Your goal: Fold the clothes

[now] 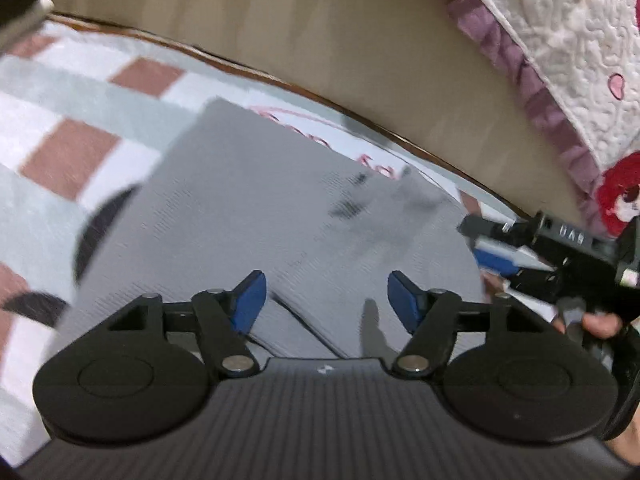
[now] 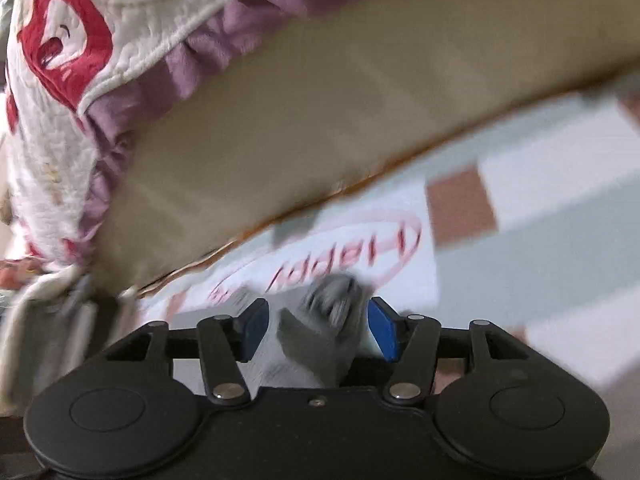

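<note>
- Checked blanket [image 1: 72,120] covers the bed, carrying the grey garment [image 1: 248,208] flat at 12 o'clock from the left claw [image 1: 326,300].
- Left claw gapes wide, gripping nothing, hovering over cloth.
- Right claw [image 2: 316,328], at 3 o'clock, pinches bunched grey fabric, probably for a fold.

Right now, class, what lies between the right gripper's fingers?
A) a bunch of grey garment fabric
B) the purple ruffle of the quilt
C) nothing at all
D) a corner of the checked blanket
A: in the right wrist view, bunched grey garment fabric fills the gap between the right gripper's blue fingers, which stand apart.
</note>
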Available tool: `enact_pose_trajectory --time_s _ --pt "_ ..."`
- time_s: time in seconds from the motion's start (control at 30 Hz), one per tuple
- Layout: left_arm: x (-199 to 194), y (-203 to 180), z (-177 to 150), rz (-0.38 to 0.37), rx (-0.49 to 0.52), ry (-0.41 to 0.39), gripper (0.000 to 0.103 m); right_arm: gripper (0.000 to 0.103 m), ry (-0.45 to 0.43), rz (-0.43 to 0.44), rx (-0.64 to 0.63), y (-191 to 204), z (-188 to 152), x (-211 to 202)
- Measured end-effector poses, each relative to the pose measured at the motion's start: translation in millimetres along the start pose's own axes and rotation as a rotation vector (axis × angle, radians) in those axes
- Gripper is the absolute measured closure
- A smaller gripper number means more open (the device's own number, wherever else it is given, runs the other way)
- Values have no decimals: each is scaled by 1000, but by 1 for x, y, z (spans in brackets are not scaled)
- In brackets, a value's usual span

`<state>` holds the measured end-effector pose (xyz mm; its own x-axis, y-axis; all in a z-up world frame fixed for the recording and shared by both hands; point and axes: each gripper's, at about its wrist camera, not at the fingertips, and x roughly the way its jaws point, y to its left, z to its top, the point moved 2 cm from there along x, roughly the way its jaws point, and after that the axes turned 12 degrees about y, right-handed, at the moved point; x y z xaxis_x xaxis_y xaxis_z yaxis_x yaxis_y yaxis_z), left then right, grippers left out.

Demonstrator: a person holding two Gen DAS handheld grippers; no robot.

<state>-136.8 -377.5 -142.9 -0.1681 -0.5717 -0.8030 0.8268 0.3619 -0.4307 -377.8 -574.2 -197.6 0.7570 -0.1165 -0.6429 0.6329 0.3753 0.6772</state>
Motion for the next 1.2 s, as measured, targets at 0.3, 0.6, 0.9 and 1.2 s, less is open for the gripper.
enact_pose_trajectory --time_s 0.3,0.6,0.9,1.2 --pt "0 -22 -13 261 149 -23 98 39 218 3 -147 29 -61 -1" --pt "-37 -7 -36 456 215 -47 52 36 233 -157 -428 61 -92 -3" --pt "-100 89 -73 243 19 3 45 35 446 203 -119 24 -139 -34" --pt "-87 120 -99 -49 -167 15 44 35 399 327 117 -10 -132 -36"
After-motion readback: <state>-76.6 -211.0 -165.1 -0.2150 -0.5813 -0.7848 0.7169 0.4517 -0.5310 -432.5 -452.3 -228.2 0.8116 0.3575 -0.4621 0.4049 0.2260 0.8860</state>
